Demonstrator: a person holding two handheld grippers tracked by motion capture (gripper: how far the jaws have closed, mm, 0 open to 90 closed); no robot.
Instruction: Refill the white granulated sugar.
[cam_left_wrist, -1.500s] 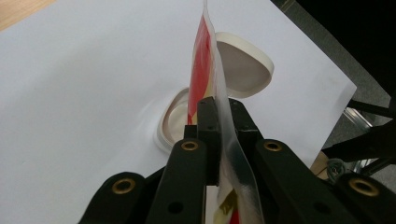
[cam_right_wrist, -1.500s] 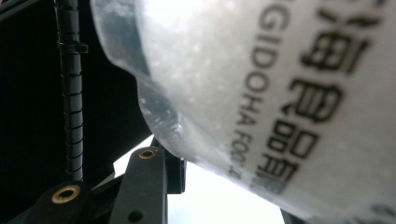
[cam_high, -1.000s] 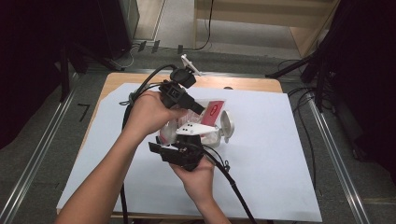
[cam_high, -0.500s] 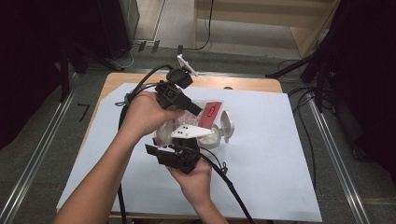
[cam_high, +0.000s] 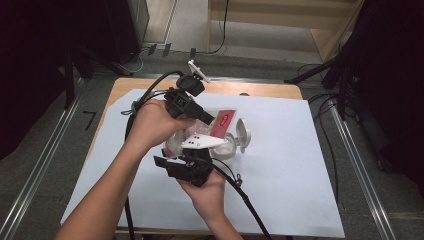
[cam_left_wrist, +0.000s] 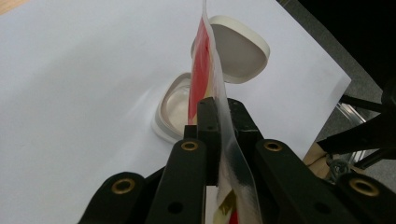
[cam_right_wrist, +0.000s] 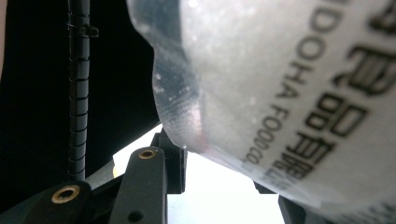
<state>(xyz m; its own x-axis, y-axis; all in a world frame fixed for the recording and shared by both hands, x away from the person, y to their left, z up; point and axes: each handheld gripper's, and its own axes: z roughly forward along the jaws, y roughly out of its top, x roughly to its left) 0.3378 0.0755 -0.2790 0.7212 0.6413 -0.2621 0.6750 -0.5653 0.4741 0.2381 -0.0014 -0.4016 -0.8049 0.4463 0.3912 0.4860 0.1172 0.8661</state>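
A: While the left gripper (cam_left_wrist: 219, 116) pinches the flat edge of the bag (cam_left_wrist: 205, 70), where's the container (cam_high: 230, 145)?

B: Near the tabletop's (cam_high: 300, 200) middle, lid (cam_high: 243, 134) flipped up, right beneath the bag!

A: And the right gripper (cam_right_wrist: 219, 154)?

B: Clamped on the bag's clear, printed lower end, nearer the front edge.

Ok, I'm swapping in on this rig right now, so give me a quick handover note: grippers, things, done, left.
Left gripper: shut on the pouch, pinching its flat red-and-clear edge.
Right gripper: holds the pouch's clear printed body.
The pouch hangs just above the white container, which sits on the white sheet with its hinged lid open.
Done: lid open, pouch gripped at both ends.
Left: probably emptying the pouch into the container; whether it is torn open yet cannot be told.
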